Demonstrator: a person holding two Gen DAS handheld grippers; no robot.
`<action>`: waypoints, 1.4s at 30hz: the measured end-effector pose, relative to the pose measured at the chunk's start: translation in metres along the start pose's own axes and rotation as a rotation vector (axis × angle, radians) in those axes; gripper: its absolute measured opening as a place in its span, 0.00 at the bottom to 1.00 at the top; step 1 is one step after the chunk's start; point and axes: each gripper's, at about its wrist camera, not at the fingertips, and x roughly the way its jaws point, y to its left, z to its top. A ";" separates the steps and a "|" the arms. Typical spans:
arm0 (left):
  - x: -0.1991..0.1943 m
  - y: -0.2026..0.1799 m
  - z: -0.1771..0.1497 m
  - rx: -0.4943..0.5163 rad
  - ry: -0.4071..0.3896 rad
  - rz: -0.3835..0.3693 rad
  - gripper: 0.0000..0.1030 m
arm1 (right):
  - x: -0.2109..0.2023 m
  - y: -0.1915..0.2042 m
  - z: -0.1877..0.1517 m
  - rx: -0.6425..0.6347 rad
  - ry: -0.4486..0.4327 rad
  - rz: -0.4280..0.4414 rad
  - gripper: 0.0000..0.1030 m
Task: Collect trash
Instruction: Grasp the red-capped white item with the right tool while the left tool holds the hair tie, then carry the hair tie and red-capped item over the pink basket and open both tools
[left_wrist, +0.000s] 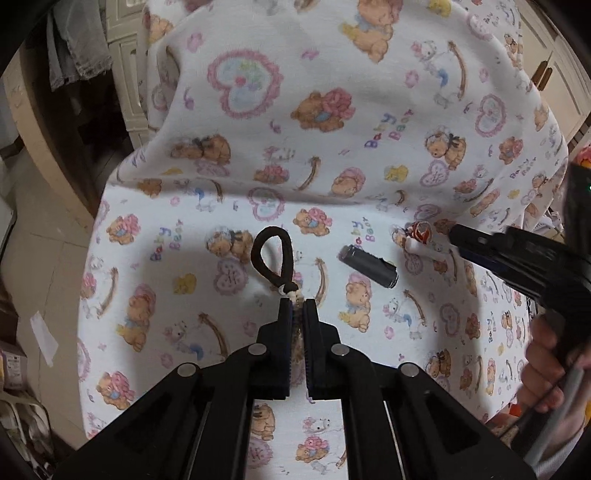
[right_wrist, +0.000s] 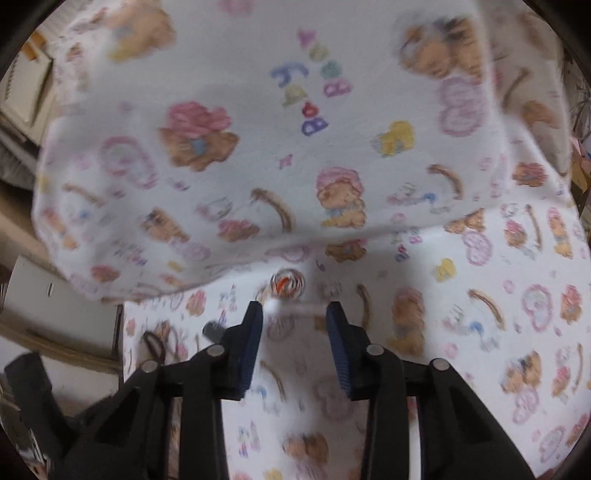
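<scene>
The pick-up step is in hand on both sides. The left gripper (left_wrist: 298, 300) has its jaws pressed together on the knotted end of a brown hair tie (left_wrist: 273, 254), whose loop lies on the teddy-bear print sheet (left_wrist: 177, 280) near the middle of the seat-like surface. The right gripper (right_wrist: 294, 309) stands spread, with the white stick of a swirl lollipop (right_wrist: 287, 285) lying between its fingers; the pads do not appear to press it yet (the right wrist view is blurred). The lollipop sits close under the raised, sheet-covered back, toward the right side as the left wrist view has it. A grey cylindrical cap (left_wrist: 367, 266) lies untouched between the hair tie and the lollipop.

Next, I judge, the right jaws must close on the thin stick squarely, since it could roll aside. Room is tight behind the lollipop; the sheet's near and left edges drop off to open floor (left_wrist: 44, 258).
</scene>
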 end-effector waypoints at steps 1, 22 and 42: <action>-0.002 0.001 0.001 0.002 -0.005 0.002 0.04 | 0.004 0.002 0.002 -0.002 0.000 -0.005 0.27; -0.015 0.013 -0.002 -0.002 -0.024 0.006 0.04 | -0.001 0.020 -0.023 -0.087 -0.037 -0.011 0.04; -0.068 0.020 -0.042 0.011 -0.071 0.000 0.04 | -0.113 0.047 -0.117 -0.273 -0.120 0.047 0.04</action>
